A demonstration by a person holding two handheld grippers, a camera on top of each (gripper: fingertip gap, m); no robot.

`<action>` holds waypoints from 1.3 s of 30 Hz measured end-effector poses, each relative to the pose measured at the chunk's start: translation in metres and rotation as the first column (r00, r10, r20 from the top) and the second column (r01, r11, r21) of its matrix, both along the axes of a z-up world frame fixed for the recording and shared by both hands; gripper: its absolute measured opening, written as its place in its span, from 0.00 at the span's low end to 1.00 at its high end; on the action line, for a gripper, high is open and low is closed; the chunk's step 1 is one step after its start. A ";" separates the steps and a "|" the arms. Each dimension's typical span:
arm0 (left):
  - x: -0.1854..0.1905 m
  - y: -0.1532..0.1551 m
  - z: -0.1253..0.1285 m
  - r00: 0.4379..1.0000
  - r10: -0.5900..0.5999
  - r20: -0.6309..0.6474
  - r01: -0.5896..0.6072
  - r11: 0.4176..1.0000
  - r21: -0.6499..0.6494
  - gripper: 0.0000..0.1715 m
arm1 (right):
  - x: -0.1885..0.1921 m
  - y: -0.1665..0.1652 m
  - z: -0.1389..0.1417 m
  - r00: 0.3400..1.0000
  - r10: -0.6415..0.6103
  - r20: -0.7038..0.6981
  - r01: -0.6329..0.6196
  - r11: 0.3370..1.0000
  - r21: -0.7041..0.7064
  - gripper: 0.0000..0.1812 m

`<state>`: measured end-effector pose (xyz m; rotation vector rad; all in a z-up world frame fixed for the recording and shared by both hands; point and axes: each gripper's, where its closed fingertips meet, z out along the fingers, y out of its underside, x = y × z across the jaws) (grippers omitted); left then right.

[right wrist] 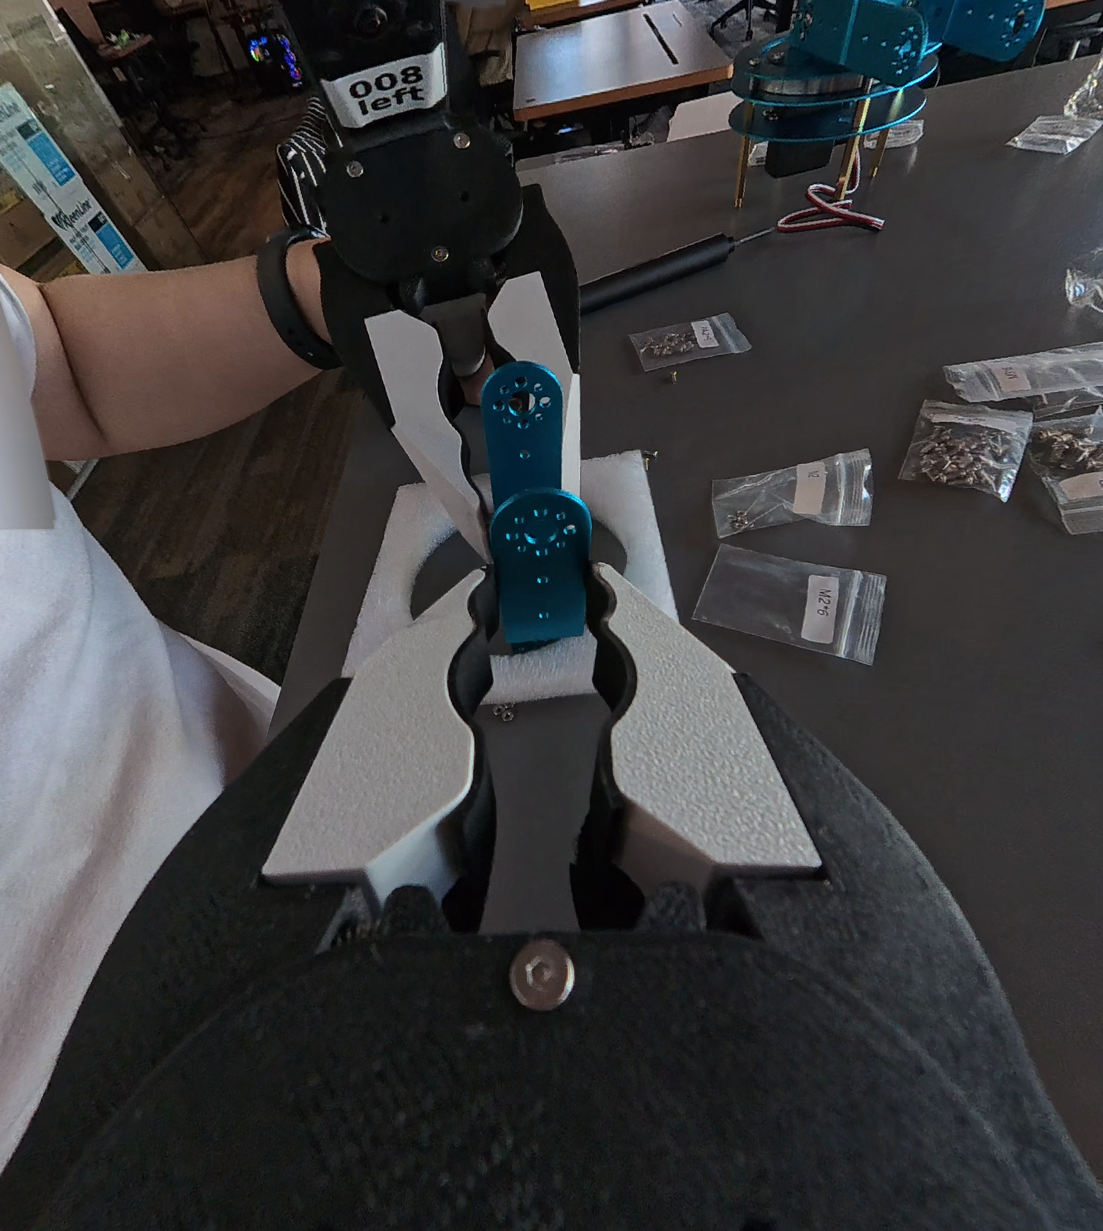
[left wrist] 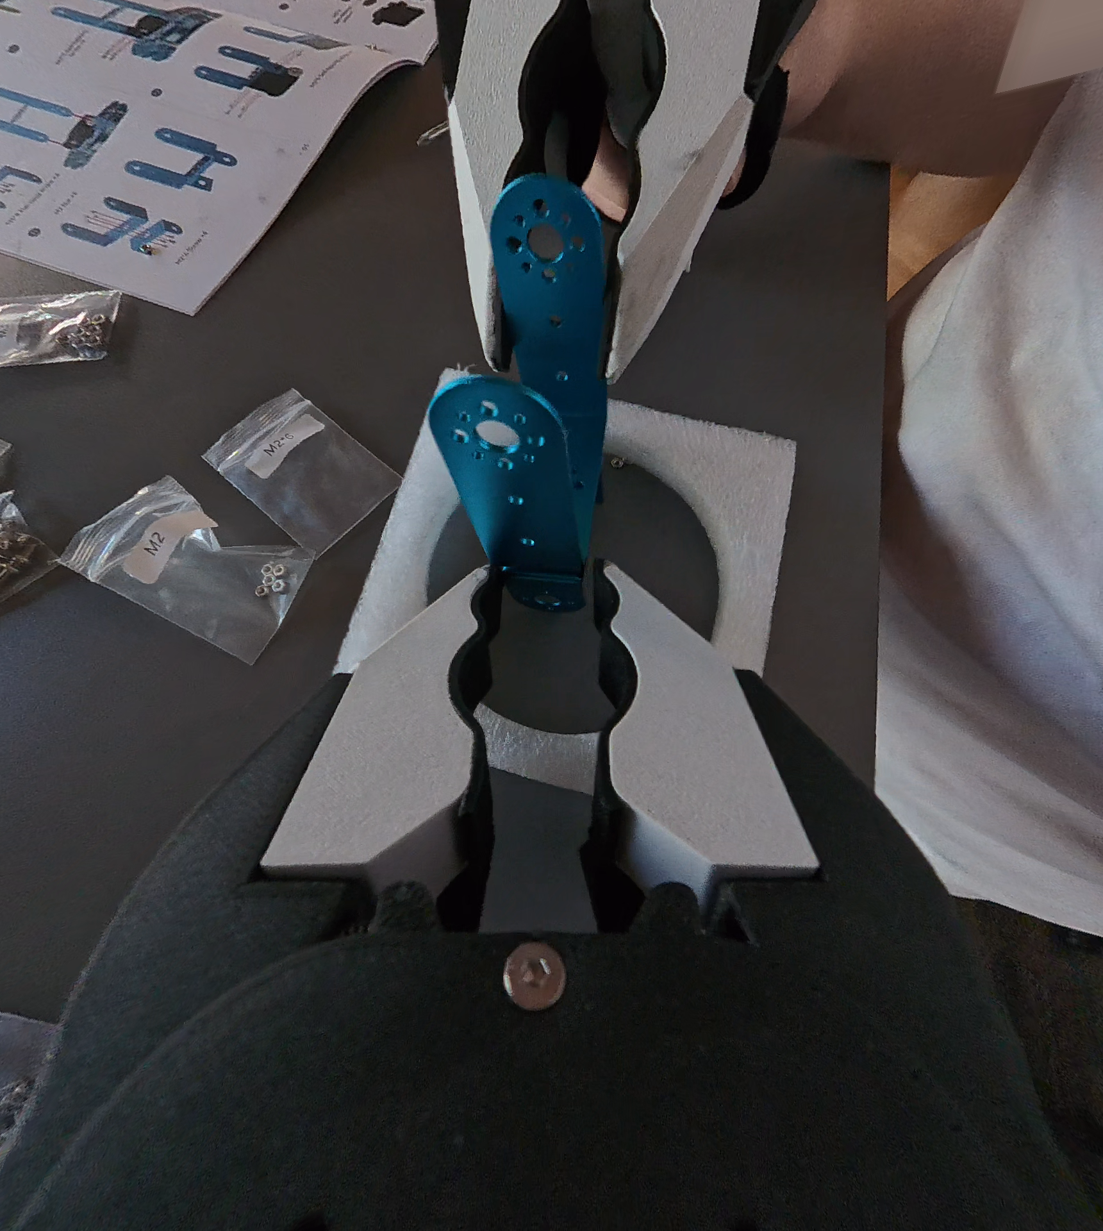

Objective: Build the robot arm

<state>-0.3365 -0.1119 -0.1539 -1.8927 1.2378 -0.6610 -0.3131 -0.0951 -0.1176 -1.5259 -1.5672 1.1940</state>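
Writing marks plastic bags (right wrist: pixel 795 489), booklet (left wrist: pixel 102 133) and white tag (right wrist: pixel 385 93).

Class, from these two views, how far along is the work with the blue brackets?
Done: a blue metal assembly on brass legs stands at the table's far end. In hand: the left gripper clamps one blue perforated metal bracket and the right gripper a second blue bracket, close together over white foam; whether they are joined, I cannot tell. Left: clear plastic bags of screws lie beside them.
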 end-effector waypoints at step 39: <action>0.005 0.000 0.003 1.000 0.012 0.007 -0.012 0.999 0.039 0.19 | -0.004 -0.010 0.000 1.000 0.025 0.005 -0.026 0.997 0.073 0.14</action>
